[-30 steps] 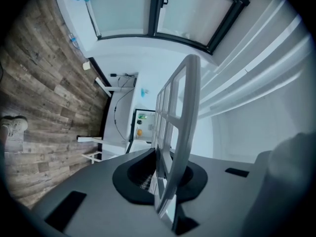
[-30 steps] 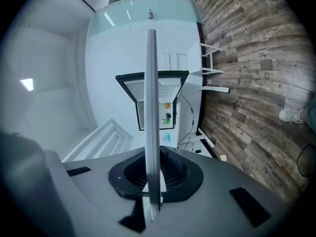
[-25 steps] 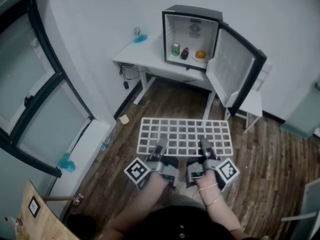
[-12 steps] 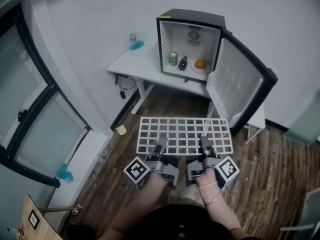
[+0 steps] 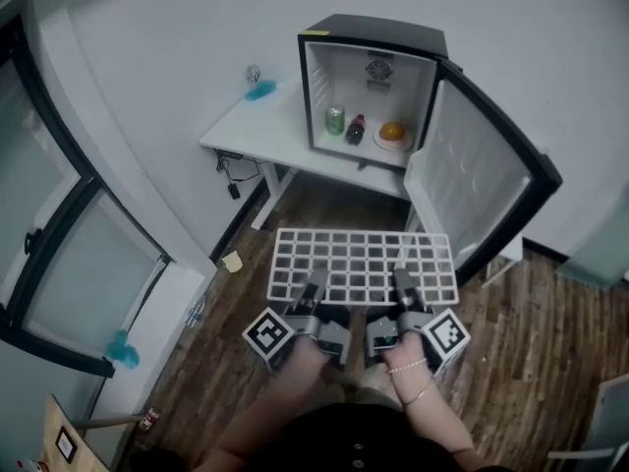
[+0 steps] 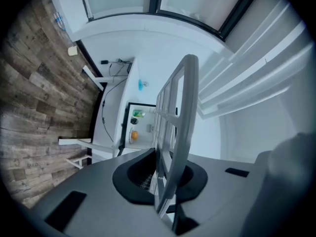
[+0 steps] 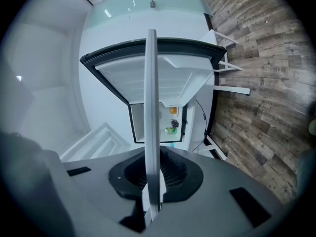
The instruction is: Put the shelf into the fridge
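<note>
Shelf (image 5: 364,264): white wire grid, held flat above the wooden floor (image 5: 531,332), well short of the fridge, one long side turned toward the opening.
Left gripper (image 5: 314,283): closed down on the shelf's near edge, left of centre, with the rim wire pinched between the pads and nothing else in the bite.
Right gripper (image 5: 401,279): pinched shut on that same near edge, right of centre, near the left one.
Fridge (image 5: 369,42): small dark-cased box at the right end of the white table (image 5: 257,134), back to the wall, cavity open toward the shelf.
Door (image 5: 472,180): swung wide to the right (its lower corner looks close to the shelf's far right corner in the head view).
Inside: green can (image 5: 335,119) at the left, dark bottle (image 5: 355,129) in the middle, orange (image 5: 393,131) at the right, all on the cavity floor near its front edge. No shelf above them.
Step in hand: probably the carry toward the opening, with insertion not yet begun.
Doing it well: lift level with both grips even, square the far edge to the opening, enter above the can's top, steer left of the door; side supports too small to make out, so best felt for gently.
</note>
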`<state>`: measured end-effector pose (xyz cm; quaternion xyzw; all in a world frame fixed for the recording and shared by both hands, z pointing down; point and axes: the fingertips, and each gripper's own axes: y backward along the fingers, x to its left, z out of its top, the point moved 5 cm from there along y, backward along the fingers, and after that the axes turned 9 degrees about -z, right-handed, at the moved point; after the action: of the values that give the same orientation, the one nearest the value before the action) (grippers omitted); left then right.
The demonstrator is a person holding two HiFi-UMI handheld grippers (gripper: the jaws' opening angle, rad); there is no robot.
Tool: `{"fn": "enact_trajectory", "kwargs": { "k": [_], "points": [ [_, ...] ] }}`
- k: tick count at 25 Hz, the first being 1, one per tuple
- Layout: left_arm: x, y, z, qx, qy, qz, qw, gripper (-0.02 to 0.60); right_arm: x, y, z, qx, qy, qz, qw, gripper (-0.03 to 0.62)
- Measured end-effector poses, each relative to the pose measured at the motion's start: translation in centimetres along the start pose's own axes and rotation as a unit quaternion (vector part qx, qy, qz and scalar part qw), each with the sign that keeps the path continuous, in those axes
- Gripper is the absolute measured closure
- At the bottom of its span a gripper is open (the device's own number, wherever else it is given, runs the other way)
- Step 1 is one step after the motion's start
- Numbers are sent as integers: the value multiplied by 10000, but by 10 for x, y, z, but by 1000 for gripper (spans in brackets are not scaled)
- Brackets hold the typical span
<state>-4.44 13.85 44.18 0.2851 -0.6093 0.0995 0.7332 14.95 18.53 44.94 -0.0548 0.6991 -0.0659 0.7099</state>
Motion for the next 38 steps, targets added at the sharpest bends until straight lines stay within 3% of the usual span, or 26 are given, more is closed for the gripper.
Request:
{"fn": "enact_trajectory", "kwargs": {
  "k": [14,25,38],
  "points": [
    [25,-52,18,198,105,152,9996,549,-3,-49,17,-246,-7,-83,9997,560],
    [37,-122,58,297,67,130,9995,549,15,-123,20,-462,6,-28,9989,560],
    [48,-212,109,636,47,38,9980,549,47,-210,17,-1081,85,195,9939,560]
  ]
}}
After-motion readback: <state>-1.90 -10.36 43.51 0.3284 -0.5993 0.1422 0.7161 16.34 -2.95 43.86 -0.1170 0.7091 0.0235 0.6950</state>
